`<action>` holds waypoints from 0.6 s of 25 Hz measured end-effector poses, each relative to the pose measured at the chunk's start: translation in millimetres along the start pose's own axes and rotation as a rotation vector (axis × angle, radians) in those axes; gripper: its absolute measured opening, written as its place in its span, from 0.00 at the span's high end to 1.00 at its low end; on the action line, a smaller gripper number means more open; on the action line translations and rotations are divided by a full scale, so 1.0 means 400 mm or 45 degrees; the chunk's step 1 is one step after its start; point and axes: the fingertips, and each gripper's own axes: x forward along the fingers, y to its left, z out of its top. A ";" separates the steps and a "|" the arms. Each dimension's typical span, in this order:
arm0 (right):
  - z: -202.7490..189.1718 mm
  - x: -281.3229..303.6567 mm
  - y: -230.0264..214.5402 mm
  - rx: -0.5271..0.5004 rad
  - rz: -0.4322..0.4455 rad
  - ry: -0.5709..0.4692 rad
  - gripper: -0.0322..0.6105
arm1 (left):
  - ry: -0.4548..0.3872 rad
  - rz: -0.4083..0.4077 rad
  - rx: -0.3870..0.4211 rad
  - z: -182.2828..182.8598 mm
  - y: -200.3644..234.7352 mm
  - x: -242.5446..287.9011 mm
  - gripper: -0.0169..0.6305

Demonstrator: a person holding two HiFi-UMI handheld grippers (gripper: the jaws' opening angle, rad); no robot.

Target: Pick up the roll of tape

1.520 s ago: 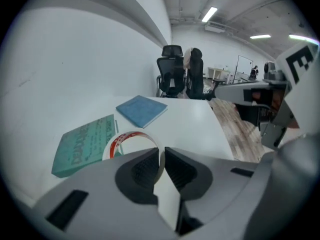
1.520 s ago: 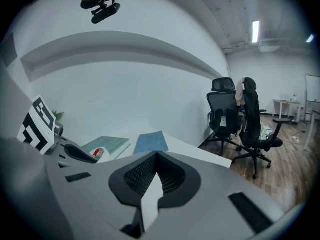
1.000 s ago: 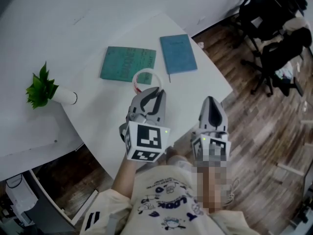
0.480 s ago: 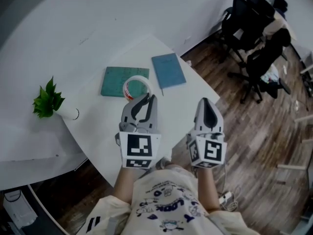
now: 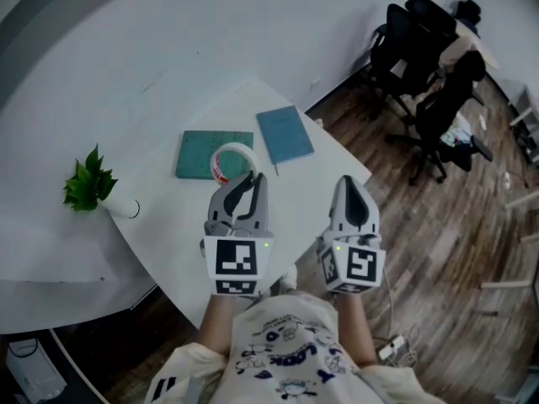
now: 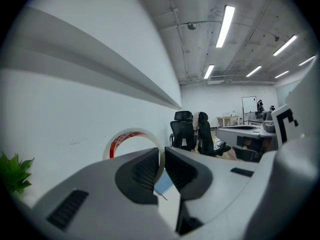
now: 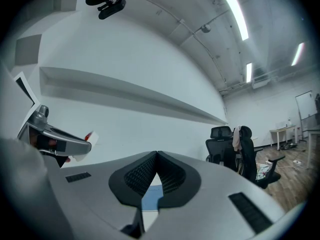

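The roll of tape (image 5: 233, 160), a white ring with red print inside, hangs in the air above the white table (image 5: 168, 217). My left gripper (image 5: 255, 178) is shut on its near wall. In the left gripper view the ring (image 6: 131, 136) stands upright and its rim runs down between the two dark pads of my left gripper (image 6: 162, 156). My right gripper (image 5: 348, 182) floats beside the left one, over the table's right edge. Its jaws meet at the tips with nothing between them (image 7: 157, 156). The right gripper view also catches a corner of the tape (image 7: 90, 136) at the left.
A green notebook (image 5: 202, 154) and a blue notebook (image 5: 285, 135) lie on the table under and beyond the tape. A small potted plant (image 5: 87, 183) stands at the table's left. Black office chairs (image 5: 421, 57) stand on the wooden floor (image 5: 438, 225) to the right.
Both grippers have risen together, and the left one has carried the tape up away from the table. The table and notebooks now look smaller and farther below.
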 end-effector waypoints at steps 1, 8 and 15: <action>0.003 -0.003 0.000 0.001 -0.003 -0.003 0.95 | -0.003 -0.002 -0.003 0.001 -0.002 -0.003 0.91; 0.015 -0.017 0.004 0.007 -0.005 0.002 0.95 | -0.024 -0.005 -0.006 0.011 -0.008 -0.021 0.91; 0.018 -0.021 0.012 -0.007 0.008 -0.014 0.95 | -0.024 -0.007 -0.010 0.007 -0.004 -0.027 0.91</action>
